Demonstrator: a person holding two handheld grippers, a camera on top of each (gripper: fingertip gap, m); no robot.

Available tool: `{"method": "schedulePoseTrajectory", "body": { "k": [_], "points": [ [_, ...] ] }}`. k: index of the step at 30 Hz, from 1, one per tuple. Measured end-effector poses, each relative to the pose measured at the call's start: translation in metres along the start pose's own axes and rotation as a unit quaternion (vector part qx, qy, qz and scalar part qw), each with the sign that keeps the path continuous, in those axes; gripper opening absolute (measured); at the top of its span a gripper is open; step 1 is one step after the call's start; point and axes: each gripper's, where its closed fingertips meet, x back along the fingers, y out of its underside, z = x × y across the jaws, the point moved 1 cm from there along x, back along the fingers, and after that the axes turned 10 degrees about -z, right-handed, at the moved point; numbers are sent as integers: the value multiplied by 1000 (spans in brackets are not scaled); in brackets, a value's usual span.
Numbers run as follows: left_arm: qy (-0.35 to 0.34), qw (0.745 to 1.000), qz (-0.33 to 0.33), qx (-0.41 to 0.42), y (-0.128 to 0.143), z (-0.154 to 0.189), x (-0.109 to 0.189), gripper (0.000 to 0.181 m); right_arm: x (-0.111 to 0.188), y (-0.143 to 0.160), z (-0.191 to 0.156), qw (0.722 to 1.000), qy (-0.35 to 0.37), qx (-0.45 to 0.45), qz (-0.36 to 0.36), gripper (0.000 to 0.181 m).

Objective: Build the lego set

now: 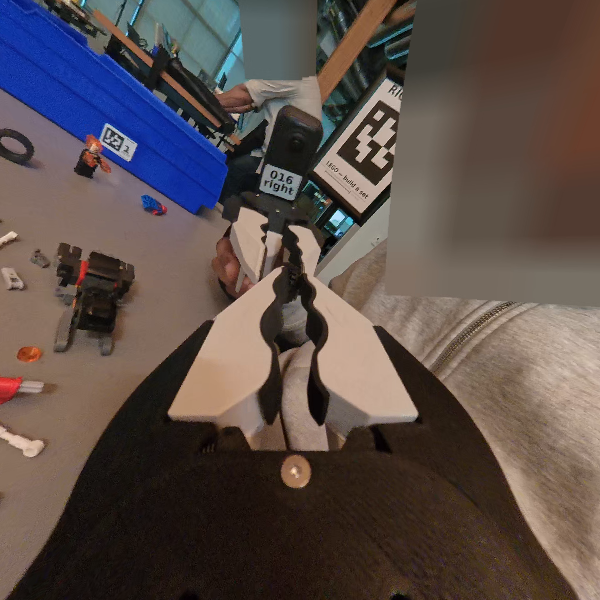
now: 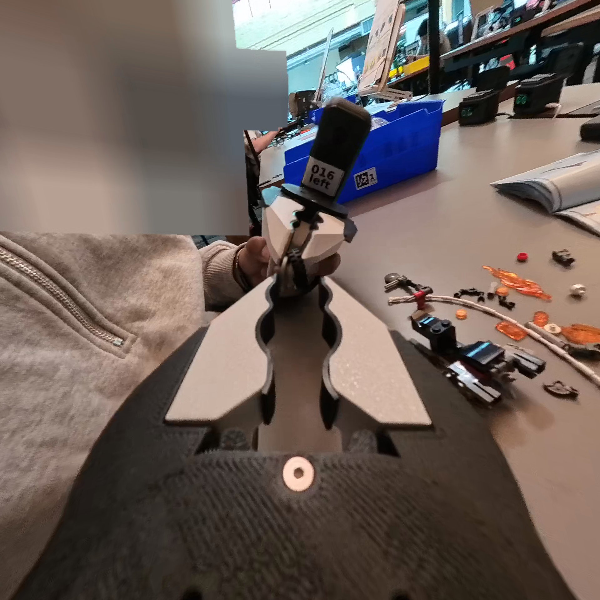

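closest in, black body and white fingers of left tool (image 1: pixel 292 276), narrowed right down and pinching a small wheel (image 2: pixel 297 269), grey hub with black toothed rim. held in the air over the near edge of the surface (image 1: pixel 162 246), in front of a grey hoodie (image 1: pixel 487 389), not resting on anything. met tip to tip by right tool (image 2: pixel 297 285), set fairly narrow about the same wheel. cannot tell whether actually gripping it or only bracketing it, since slim gaps seem to show either side.

likely trouble: a tiny round part gripped only at the very tips. could pivot or squirt out if pressed off-axis or if one tool lets go before the other has a firm hold. would then probably drop into the lap or off the near edge instead of onto the surface. could also foul if the two sets of tips crowd each other. further in, black build (image 2: pixel 470 360) and loose orange bits (image 2: pixel 516 282), easy to scatter with a careless sweep back down.

one container: blue bin (image 2: pixel 406 143) toward the far edge. inside mostly hidden by its wall. only something pale and clear, perhaps a bag, peeking over the rim. none of the loose parts in it.
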Motion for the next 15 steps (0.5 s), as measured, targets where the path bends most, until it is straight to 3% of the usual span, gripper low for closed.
{"method": "schedulePoseTrajectory", "body": {
  "k": [4, 15],
  "points": [
    [24, 1000, 11, 12, -3, 3, 1, 6, 0, -1, -5, 1000, -12, 10, 3, 14],
    [62, 997, 13, 45, -2, 4, -1, 6, 4, -8, -9, 999, -16, 26, 34, 13]
  ]
}}
